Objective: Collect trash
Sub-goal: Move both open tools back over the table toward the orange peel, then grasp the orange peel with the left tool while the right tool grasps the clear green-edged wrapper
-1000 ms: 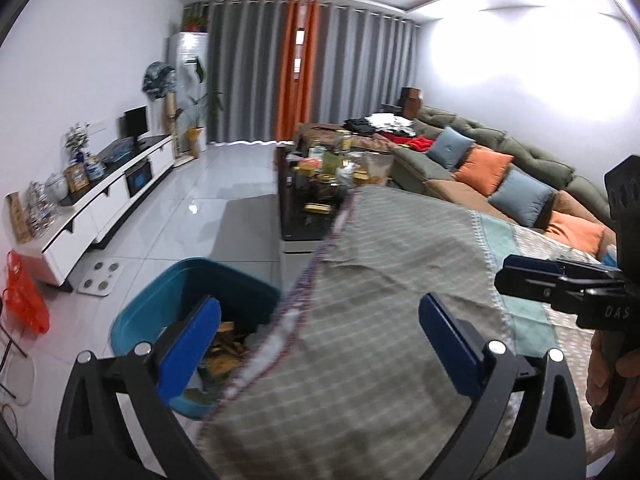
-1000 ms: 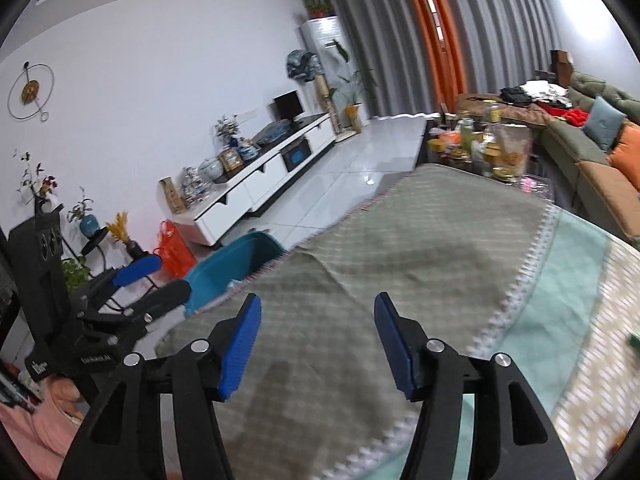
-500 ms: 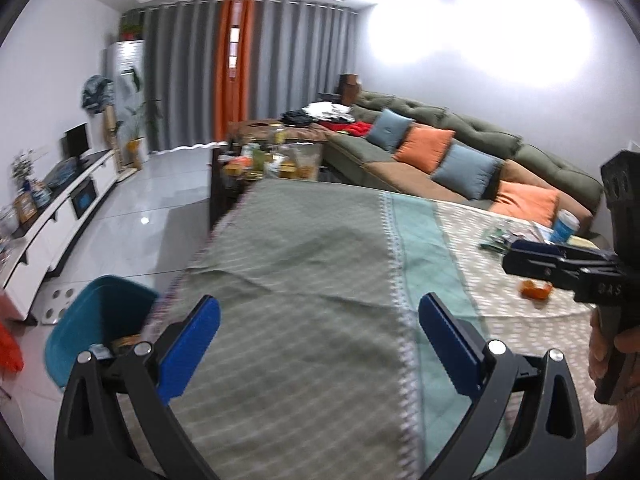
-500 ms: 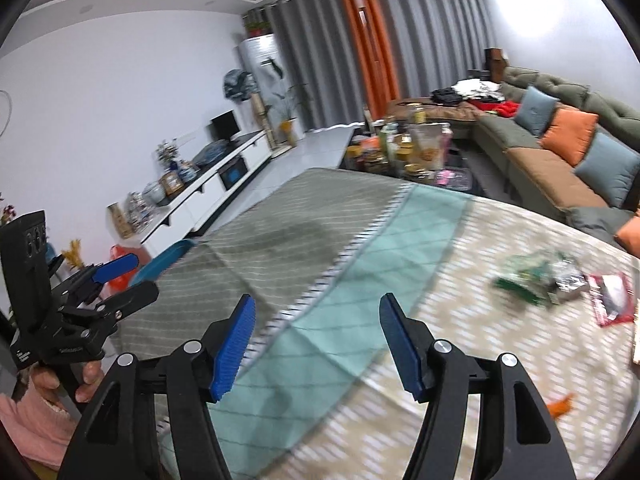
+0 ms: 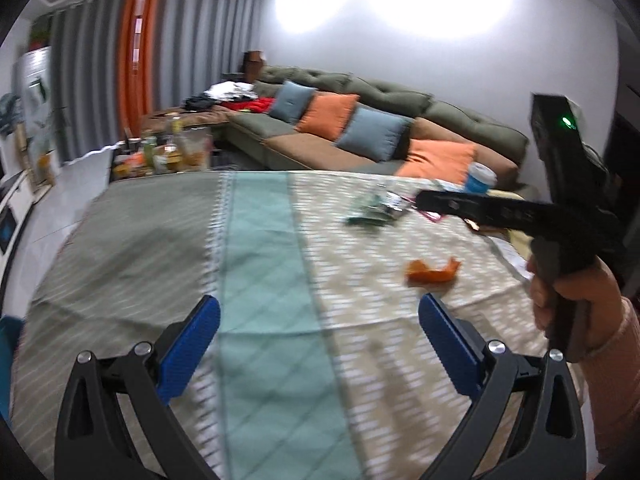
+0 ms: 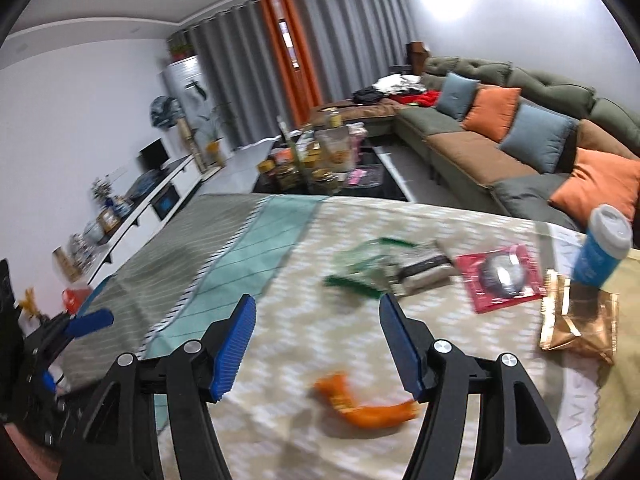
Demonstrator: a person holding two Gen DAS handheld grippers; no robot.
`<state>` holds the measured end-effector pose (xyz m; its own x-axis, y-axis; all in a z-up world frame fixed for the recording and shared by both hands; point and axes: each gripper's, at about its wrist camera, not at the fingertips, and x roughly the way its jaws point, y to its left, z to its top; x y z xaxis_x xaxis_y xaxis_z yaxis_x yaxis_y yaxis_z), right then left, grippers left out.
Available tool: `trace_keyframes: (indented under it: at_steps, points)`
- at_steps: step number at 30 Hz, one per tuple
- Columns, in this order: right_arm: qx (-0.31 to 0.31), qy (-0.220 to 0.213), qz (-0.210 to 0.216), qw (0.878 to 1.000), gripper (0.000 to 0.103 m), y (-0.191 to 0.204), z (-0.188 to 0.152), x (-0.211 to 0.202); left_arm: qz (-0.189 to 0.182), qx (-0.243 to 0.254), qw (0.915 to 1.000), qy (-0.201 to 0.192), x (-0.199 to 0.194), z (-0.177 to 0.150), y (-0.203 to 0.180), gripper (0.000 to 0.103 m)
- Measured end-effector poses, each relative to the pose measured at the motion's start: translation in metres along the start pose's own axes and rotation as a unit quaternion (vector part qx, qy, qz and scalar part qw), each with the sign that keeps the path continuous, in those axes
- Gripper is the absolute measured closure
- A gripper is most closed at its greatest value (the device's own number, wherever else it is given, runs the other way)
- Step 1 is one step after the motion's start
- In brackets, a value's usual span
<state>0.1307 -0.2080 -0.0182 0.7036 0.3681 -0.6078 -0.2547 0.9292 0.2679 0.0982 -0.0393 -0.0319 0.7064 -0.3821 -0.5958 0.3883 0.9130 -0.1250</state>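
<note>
Trash lies on the patterned tablecloth (image 6: 240,240): an orange wrapper (image 6: 364,404), a green wrapper (image 6: 360,268), a red packet (image 6: 500,276) and a gold wrapper (image 6: 576,324). A blue cup with a white lid (image 6: 600,252) stands behind them. My right gripper (image 6: 316,312) is open above the orange wrapper, which lies low between its fingers, untouched. My left gripper (image 5: 320,316) hangs open over the green stripe of the cloth (image 5: 260,240), with nothing in it. From there the orange wrapper (image 5: 432,272) lies ahead to the right, under the right gripper (image 5: 428,202) held by a hand (image 5: 572,292).
A green sofa with orange and blue cushions (image 5: 360,128) runs along the far right. A cluttered coffee table (image 6: 320,160) stands beyond the table's far edge. A white TV cabinet (image 6: 160,200) lines the left wall. A blue bin's rim (image 5: 8,336) shows at far left.
Both views have swung right, away from the blue bin and the grey end of the cloth, and the trash came into sight. Both grippers stayed open.
</note>
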Motion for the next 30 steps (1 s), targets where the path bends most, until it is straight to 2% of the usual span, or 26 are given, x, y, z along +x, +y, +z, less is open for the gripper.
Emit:
trace_keyframes:
  at_steps: [6, 10, 19, 28, 29, 30]
  points:
    - [0.013, -0.001, -0.008, 1.000, 0.039, -0.021, 0.007, 0.004, -0.049, 0.020, 0.9981, 0.030, 0.041, 0.011, -0.036, 0.004]
    - [0.026, 0.002, -0.003, 1.000, 0.039, -0.034, 0.008, 0.007, -0.062, 0.024, 0.9968, 0.044, 0.064, 0.019, -0.052, 0.006]
    - [0.050, 0.006, 0.006, 0.999, 0.039, -0.055, 0.006, 0.014, -0.067, 0.031, 0.9938, 0.083, 0.106, 0.022, -0.072, 0.011]
    - [0.063, 0.006, 0.011, 0.998, 0.039, -0.068, 0.004, 0.014, -0.063, 0.039, 0.9934, 0.088, 0.118, 0.026, -0.084, 0.012]
    - [0.065, 0.005, 0.012, 0.998, 0.039, -0.070, 0.004, 0.013, -0.061, 0.040, 0.9933, 0.090, 0.120, 0.026, -0.084, 0.012]
    - [0.066, 0.005, 0.012, 0.998, 0.039, -0.070, 0.004, 0.013, -0.058, 0.042, 0.9929, 0.095, 0.123, 0.026, -0.084, 0.019]
